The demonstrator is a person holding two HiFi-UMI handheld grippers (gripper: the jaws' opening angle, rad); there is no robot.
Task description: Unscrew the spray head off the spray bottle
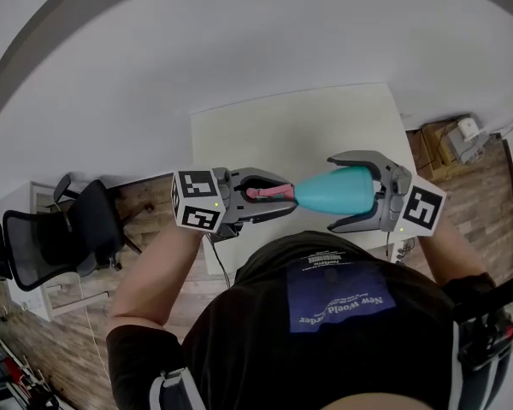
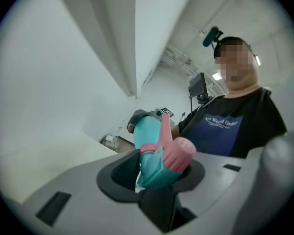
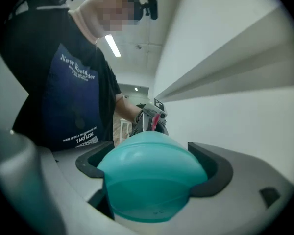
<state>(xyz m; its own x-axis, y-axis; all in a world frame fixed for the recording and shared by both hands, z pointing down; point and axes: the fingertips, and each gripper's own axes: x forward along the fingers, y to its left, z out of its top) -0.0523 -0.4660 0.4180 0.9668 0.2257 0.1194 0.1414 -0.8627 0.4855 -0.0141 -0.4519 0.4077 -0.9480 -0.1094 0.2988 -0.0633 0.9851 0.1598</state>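
A teal spray bottle [image 1: 338,190] is held level in the air between my two grippers, above the near edge of the white table [image 1: 299,135]. Its pink and teal spray head [image 1: 269,193] points left. My left gripper [image 1: 261,196] is shut on the spray head [image 2: 169,158], with the pink trigger standing up between the dark pads. My right gripper [image 1: 359,193] is shut on the bottle's wide round body [image 3: 152,177], whose base fills the right gripper view. The head sits on the bottle's neck; the joint itself is hidden by the left jaws.
A black office chair [image 1: 60,229] stands at the left on the wooden floor. A brown box with items [image 1: 453,143] lies to the right of the table. The person's torso in a dark shirt [image 1: 342,314] is just below the grippers.
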